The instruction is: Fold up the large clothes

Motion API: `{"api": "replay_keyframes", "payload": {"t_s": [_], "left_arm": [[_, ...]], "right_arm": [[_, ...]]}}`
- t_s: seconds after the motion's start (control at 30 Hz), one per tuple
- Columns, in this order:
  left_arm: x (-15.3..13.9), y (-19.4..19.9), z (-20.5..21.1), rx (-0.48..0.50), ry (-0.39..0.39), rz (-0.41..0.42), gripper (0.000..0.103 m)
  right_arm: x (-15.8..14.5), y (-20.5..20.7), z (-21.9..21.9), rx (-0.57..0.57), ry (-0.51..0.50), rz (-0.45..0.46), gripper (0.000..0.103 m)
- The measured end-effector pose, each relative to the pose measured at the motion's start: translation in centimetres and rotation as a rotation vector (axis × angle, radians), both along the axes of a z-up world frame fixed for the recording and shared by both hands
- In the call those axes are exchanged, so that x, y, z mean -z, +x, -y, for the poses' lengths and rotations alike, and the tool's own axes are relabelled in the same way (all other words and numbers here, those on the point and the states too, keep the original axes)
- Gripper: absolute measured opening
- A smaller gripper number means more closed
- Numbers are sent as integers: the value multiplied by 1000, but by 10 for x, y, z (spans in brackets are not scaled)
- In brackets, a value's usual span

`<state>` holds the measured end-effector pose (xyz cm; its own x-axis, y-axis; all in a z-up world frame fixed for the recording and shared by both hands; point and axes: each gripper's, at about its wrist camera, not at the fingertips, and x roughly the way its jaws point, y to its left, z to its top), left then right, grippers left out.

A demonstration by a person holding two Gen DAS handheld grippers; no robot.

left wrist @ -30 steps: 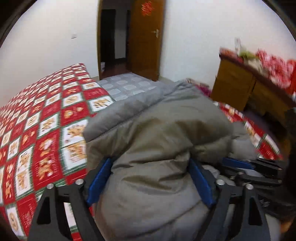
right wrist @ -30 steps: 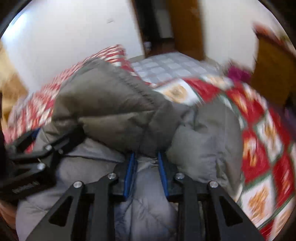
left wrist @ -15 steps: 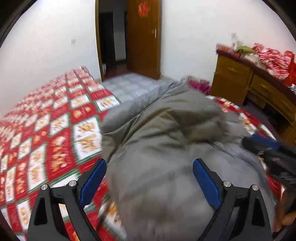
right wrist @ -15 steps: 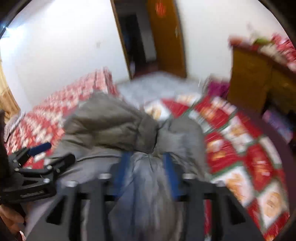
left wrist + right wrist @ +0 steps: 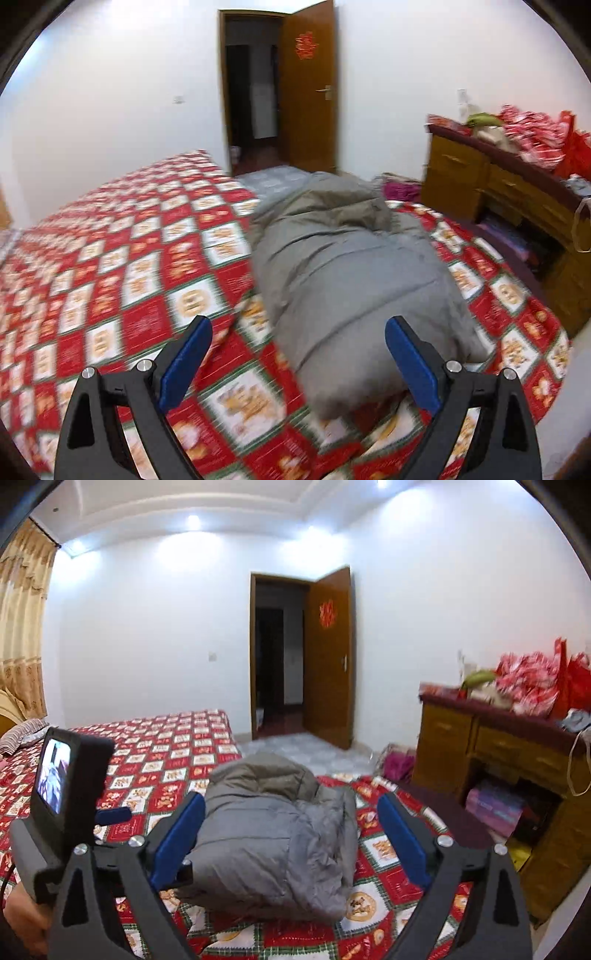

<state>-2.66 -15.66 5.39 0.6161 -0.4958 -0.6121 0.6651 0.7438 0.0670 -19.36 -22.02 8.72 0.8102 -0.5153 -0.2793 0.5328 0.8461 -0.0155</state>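
Both claws have released: left gripper and right gripper now gape empty, withdrawn above the folded grey down jacket. Fold appears complete.

the left tongs are sitting at the bottom of the left wrist frame, blue pads spread wide, gripping nothing. the right tongs are filling the bottom of the right wrist frame, equally wide and gripping nothing. at that frame's lower left, the left hand is holding its handle.
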Motion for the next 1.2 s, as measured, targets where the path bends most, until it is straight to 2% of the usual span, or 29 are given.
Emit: {"api": "replay_keyframes", "payload": {"t_s": [0.07, 0.17, 0.33, 0.57, 0.93, 1.07, 1.2], "left_arm": [[-3, -11, -11, -43, -1, 16, 95], [-7, -29, -32, -75, -45, 25, 95], [-22, -57, -51, -83, -76, 118, 95], [-33, -76, -57, -60, -89, 131, 95], [-35, -70, -63, -108, -87, 129, 95], [-33, -64, -64, -113, -87, 111, 95], [-29, -51, -70, -68, -138, 51, 95]], "right_arm": [[-2, -7, -7, 28, -10, 16, 100], [-1, -15, -11, 34, 8, 41, 100], [1, -32, -21, 35, 20, 56, 100], [-5, -38, -24, 34, 44, 78, 101], [1, -32, -19, 52, 52, 74, 101], [2, -33, -18, 55, 59, 76, 101], [3, -32, -18, 52, 54, 66, 101]]}}
